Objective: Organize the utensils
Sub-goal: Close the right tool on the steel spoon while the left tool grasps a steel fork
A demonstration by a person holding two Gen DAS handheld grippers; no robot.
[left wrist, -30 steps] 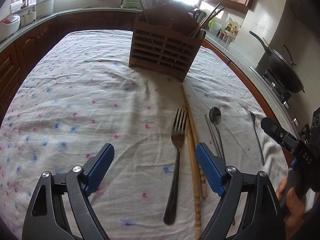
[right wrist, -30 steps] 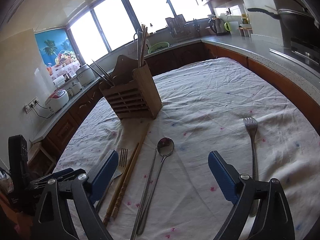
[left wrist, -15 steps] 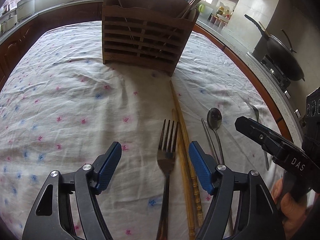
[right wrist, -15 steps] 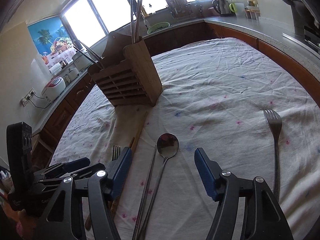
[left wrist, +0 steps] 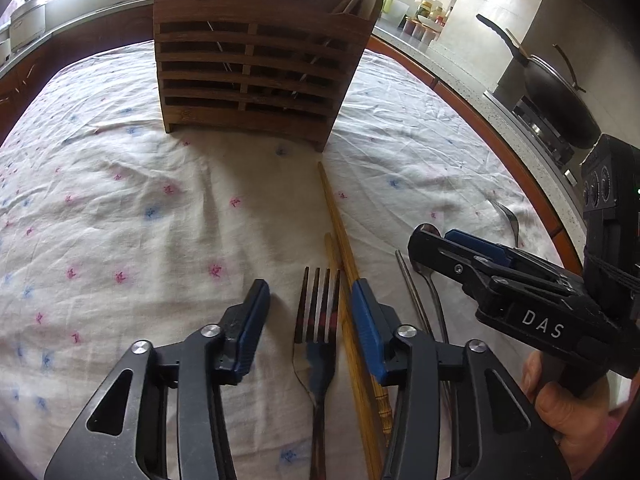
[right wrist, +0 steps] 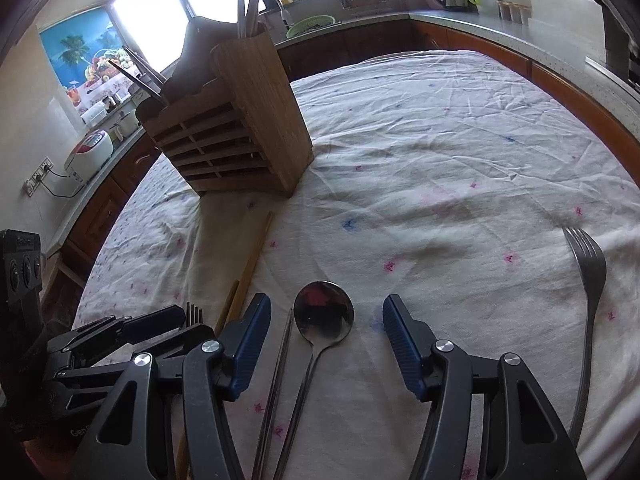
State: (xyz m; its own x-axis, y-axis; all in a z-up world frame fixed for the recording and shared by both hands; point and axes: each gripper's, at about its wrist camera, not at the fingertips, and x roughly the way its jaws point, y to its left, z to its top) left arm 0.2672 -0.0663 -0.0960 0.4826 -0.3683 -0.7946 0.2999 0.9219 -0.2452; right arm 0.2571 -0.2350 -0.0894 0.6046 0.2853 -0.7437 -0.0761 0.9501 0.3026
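Note:
A slatted wooden utensil holder [left wrist: 256, 60] stands at the back of the cloth-covered table, with chopsticks in it; it also shows in the right wrist view [right wrist: 236, 136]. My left gripper [left wrist: 310, 312] is open, low over the table, its jaws on either side of a metal fork [left wrist: 318, 320]. Wooden chopsticks [left wrist: 340, 232] lie just right of the fork. My right gripper [right wrist: 324, 328] is open, its jaws on either side of a metal spoon [right wrist: 324, 316] and metal chopsticks [right wrist: 280, 356]. A second fork [right wrist: 588, 280] lies at the right.
The table wears a white flowered cloth [left wrist: 120, 200]. A wok [left wrist: 560, 92] sits on the stove to the right. A rice cooker [right wrist: 90, 152] and kitchen counters ring the table. The right gripper shows beside the left one in the left wrist view [left wrist: 500, 280].
Both grippers have moved forward and down toward the table. The left one now has the fork between its jaws, the right one the spoon. Both stay open.

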